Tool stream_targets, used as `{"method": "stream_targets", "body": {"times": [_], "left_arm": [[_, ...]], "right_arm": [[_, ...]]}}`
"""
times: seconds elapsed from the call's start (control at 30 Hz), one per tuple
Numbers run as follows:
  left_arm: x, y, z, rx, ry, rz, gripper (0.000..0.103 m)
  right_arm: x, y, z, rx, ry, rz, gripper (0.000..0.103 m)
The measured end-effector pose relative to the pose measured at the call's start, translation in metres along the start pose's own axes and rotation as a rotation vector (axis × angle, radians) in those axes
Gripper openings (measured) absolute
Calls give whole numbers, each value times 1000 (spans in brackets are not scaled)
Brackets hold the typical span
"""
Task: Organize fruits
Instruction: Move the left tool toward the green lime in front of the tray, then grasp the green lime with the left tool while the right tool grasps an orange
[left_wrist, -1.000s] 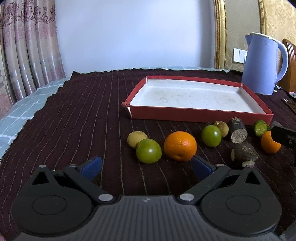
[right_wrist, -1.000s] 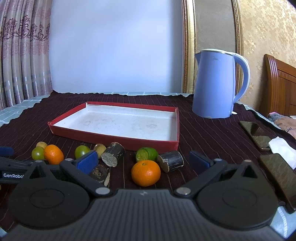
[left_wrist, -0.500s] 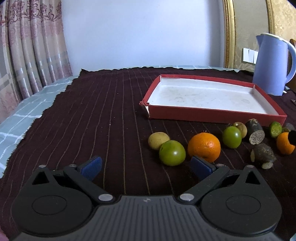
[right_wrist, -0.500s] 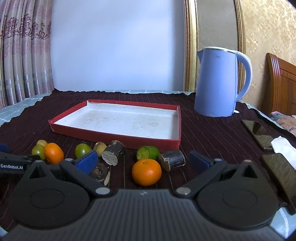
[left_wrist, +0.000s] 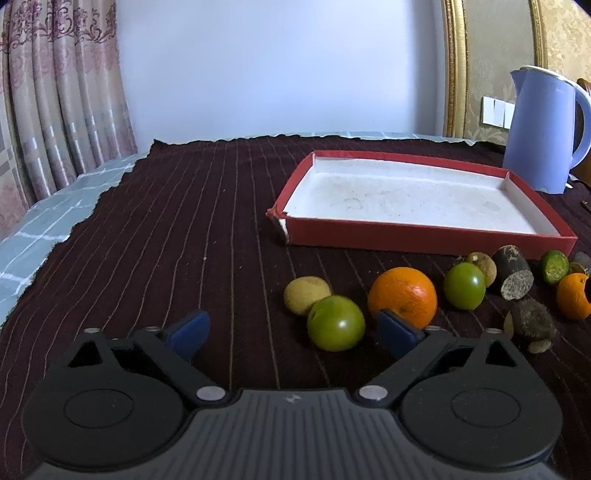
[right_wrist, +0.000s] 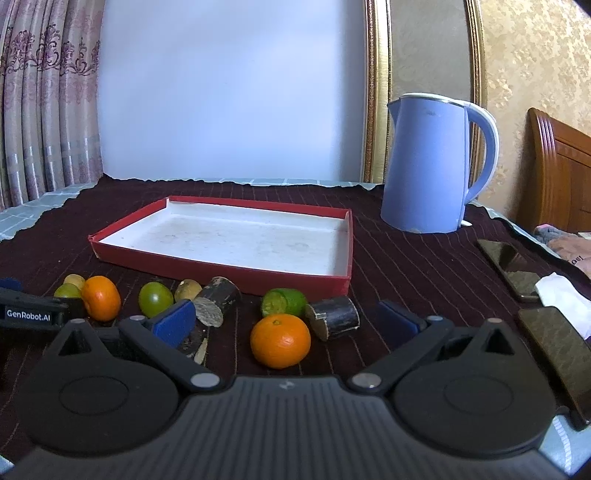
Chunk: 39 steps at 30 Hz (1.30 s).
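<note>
In the left wrist view my left gripper hovers low over the dark cloth, its jaws closing. A green fruit lies between the blue fingers near the right one, untouched. Beyond it sit a yellowish fruit, a big orange and a second green fruit. The red tray with a white floor stands behind them. My right gripper is open, with a small orange lying between its fingers. A cut lime and a dark cane piece lie just past it.
A blue kettle stands behind the tray at the right. Two phones and a white tissue lie at the right edge. Another cane piece lies in the fruit row. Bare cloth stretches left of the tray.
In the left wrist view the fruits and tray have slid to the right and nearer, and the left fingers stand slightly closer together. The right wrist view is nearly unchanged.
</note>
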<state>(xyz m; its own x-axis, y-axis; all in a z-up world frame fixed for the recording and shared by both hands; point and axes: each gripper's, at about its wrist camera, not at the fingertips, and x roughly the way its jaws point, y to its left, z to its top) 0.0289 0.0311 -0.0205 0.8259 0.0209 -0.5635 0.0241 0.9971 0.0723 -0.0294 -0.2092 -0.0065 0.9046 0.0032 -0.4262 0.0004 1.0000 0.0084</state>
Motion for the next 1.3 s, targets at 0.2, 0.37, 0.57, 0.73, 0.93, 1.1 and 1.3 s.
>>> {"method": "stream_targets", "body": {"times": [0.2,0.37,0.57,0.73,0.93,1.1,1.3], "left_arm": [[2,-5,3,12,-3,-21,69],[0,1,-4,9,31,-70,66],[0,4,-4,18,33,-91,66],[9,-2,-2,35,35,-88,61],[10,-4,1,15,40,-126,32],[7,-5,-1,0,31,-122,32],[-4,-10,0,15,6,-111,32]], "right_arm": [[2,-4,-1,5,3,-13,103],[0,-6,0,9,-5,-17,103],[1,-7,0,15,-2,-18,103],[2,-5,-1,8,0,-21,103],[2,-6,-1,3,-4,-23,103],[0,-13,-1,3,2,-4,103],[0,-24,-6,-27,20,12,103]]}}
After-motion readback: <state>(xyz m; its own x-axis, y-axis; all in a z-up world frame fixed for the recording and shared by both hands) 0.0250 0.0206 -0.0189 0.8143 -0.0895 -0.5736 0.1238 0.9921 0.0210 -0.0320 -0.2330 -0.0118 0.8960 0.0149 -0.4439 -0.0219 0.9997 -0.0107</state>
